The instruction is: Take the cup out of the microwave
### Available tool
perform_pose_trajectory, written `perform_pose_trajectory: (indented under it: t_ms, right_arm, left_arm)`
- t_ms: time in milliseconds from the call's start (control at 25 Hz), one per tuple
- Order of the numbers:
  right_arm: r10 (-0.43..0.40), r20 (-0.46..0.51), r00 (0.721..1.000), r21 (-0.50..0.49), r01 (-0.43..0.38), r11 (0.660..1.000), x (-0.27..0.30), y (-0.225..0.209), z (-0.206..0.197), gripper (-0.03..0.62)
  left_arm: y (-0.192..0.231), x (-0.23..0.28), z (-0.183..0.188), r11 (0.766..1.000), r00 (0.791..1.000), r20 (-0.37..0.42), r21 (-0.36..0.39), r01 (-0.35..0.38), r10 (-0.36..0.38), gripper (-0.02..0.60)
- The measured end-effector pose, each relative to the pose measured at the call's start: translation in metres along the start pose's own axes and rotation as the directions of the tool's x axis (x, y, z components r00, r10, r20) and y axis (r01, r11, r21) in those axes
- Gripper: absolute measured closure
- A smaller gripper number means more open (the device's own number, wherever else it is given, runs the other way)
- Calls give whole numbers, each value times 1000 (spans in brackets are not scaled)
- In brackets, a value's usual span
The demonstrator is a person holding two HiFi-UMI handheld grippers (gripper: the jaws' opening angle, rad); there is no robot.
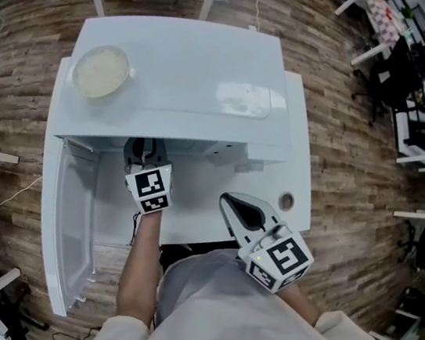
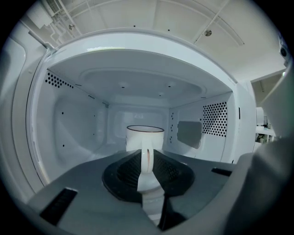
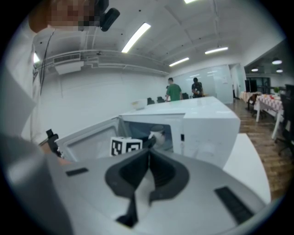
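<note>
Right claw (image 3: 148, 155) pinched shut, empty, hanging outside. Left claw (image 2: 146, 155) is clamped on the handle (image 2: 146, 163) of the cup (image 2: 144, 137), which sits deep in the microwave (image 2: 69, 119). Thin hold — the cup could pivot, slip, or knock a wall coming out.

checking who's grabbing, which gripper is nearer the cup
Left. The left gripper is inside the microwave, clamped on the cup by its handle; the right gripper hangs outside.

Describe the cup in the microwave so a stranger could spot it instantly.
Find the white microwave with its door swung open. Inside stands a white cup, its handle between the left gripper's jaws. Unlike the shallow bowl on top, it has a dark rim.
</note>
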State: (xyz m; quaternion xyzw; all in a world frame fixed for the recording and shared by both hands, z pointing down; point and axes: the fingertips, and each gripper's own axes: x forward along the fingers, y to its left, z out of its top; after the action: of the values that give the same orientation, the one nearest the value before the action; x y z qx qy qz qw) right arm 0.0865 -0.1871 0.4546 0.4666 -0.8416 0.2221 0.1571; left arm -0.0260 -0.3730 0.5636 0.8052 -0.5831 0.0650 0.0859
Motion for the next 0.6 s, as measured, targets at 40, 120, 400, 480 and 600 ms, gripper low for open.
perform_pose_trajectory:
  t_ms: [40, 120, 400, 480, 600]
  right_arm:
    - [3, -3, 1000, -3, -3, 1000, 0, 1, -1, 571]
    - [9, -11, 1000, -8, -9, 1000, 0, 2, -3, 571]
    - [30, -21, 999, -20, -31, 999, -1, 9, -8, 571]
    - [34, -15, 999, -22, -34, 999, -2, 11, -8, 571]
    - [37, -8, 999, -21, -37, 999, -4, 15, -9, 571]
  left_arm:
    - [0, 0, 1, 1000, 1000, 8, 5, -2, 2, 511]
    - [2, -1, 4, 1000, 1000, 23, -1, -6, 6, 512]
    - [-2, -11, 3, 1000, 1000, 29, -19, -2, 2, 514]
    - [-3, -14, 3, 1000, 1000, 25, -27, -1, 1, 514]
    - [-5, -19, 3, 1000, 1000, 23, -31, 4, -3, 514]
